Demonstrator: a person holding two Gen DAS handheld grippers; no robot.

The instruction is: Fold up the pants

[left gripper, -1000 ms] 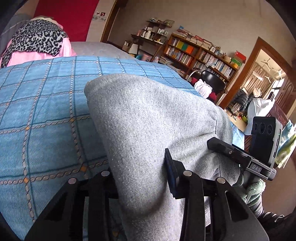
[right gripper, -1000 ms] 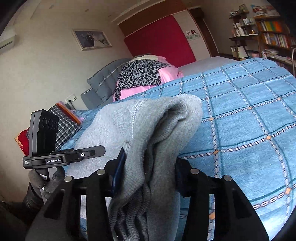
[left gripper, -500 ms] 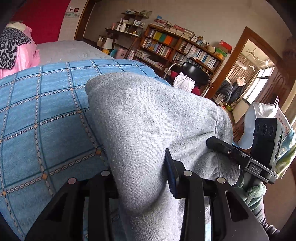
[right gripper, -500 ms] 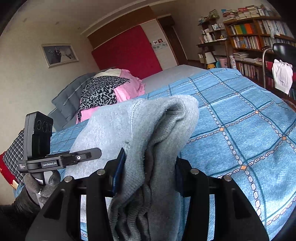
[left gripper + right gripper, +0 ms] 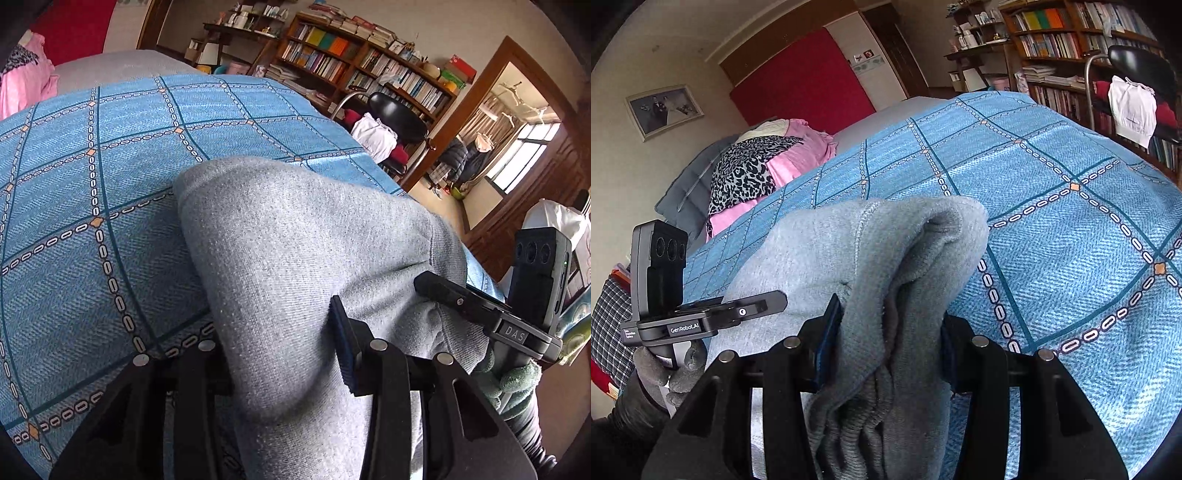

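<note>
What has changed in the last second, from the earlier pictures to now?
Both tongs have swung the thick grey fleece pants across the blue checked bedspread toward the bookshelf side and slightly lower. The left tongs are opening, the cloth still between them. The right tongs stay clamped on the bunched end.

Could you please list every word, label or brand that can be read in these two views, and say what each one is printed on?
"DAS": white letters on the black plastic body of the right gripper, seen from the left wrist.
"GenRobot.AI": white letters on the black plastic body of the left gripper, seen from the right wrist.
Small white print beside "GenRobot.AI": too small to read.
Spines on the wooden bookshelf: blurred, unreadable.
Small signs beside the red wall panel: unreadable.
</note>
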